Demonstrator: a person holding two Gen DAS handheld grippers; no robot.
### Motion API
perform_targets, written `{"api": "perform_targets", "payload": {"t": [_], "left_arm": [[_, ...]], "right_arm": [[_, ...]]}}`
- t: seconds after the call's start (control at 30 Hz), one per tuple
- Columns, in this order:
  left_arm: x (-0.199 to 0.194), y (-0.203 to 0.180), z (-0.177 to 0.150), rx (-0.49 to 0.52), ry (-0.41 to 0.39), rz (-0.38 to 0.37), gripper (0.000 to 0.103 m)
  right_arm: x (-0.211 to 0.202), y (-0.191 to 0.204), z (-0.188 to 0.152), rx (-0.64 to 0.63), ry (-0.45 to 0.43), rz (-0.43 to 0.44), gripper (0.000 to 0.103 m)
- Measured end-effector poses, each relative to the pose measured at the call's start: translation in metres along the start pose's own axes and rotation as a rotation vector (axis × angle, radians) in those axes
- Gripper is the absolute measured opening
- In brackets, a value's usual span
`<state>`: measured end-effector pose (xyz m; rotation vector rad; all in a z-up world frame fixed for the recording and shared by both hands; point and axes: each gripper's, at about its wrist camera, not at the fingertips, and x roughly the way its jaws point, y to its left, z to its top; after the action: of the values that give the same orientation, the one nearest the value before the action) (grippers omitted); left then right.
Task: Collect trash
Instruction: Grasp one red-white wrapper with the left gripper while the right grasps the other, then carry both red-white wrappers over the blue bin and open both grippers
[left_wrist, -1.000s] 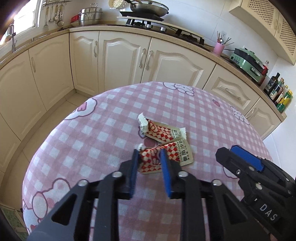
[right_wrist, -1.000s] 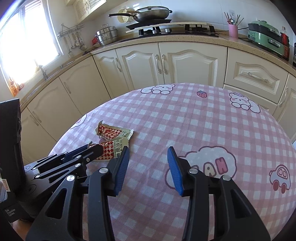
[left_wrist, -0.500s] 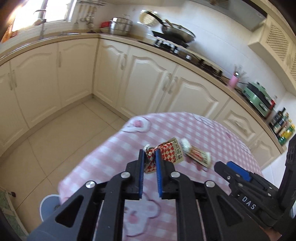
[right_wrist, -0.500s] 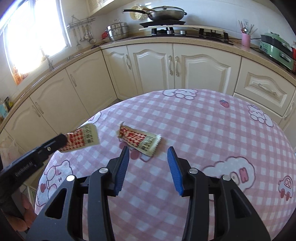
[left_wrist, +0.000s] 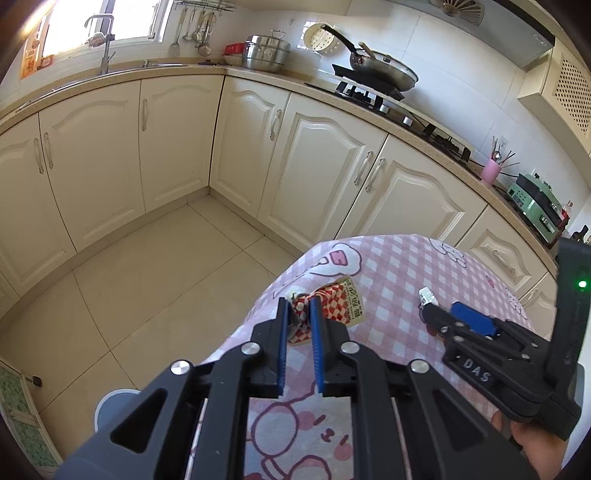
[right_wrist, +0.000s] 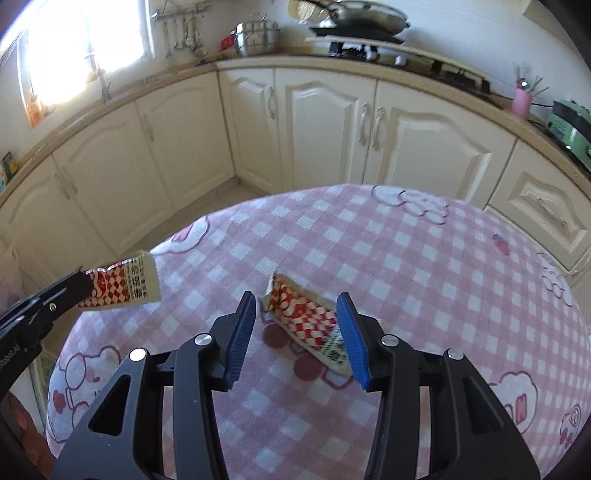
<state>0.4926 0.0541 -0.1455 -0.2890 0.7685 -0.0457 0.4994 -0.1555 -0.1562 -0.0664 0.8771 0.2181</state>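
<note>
My left gripper (left_wrist: 299, 314) has its blue pads closed on one end of a red-and-white checked wrapper (left_wrist: 334, 306), and most of the packet sticks out past the fingertips, lifted clear of the table (left_wrist: 391, 266) and hanging above its left edge. The grip is on crumpled foil only, near the end; I judge that a quick swing could let the wrapper slide out and drop to the tiled floor (left_wrist: 147, 280) below. A grey round shape (left_wrist: 110, 406) shows low on the floor under my left tool, perhaps a bin, though I cannot tell for sure.

My right gripper (right_wrist: 297, 332) stands wide open, holding nothing, its two blue pads on either side of the second wrapper (right_wrist: 310, 321), which lies flat on the pink checked cloth near the middle of the table. The packet lies skewed across the gap, one end close to the right pad. If I close from here, I think the pads may just push the flat foil along the cloth or fold it instead of catching it; I need to come lower and square to it. The cloth itself is loose, so the fingertips could snag and bunch it.

Beyond the table's far edge stand the cream cabinets (right_wrist: 332, 125), well apart from both tools.
</note>
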Motion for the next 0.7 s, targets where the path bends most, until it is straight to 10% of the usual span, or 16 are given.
{"api": "perform_targets", "payload": {"t": [0.2, 0.7], "left_arm": [[-0.006, -0.002, -0.002, 0.008, -0.003, -0.019, 0.011], [-0.101, 0.038, -0.025, -0.021, -0.070, -0.012, 0.011]], "right_arm": [[-0.006, 0.010, -0.003, -0.047, -0.016, -0.052, 0.017], [-0.089, 0.088, -0.032, -0.052, -0.086, 0.137, 0.014]]}}
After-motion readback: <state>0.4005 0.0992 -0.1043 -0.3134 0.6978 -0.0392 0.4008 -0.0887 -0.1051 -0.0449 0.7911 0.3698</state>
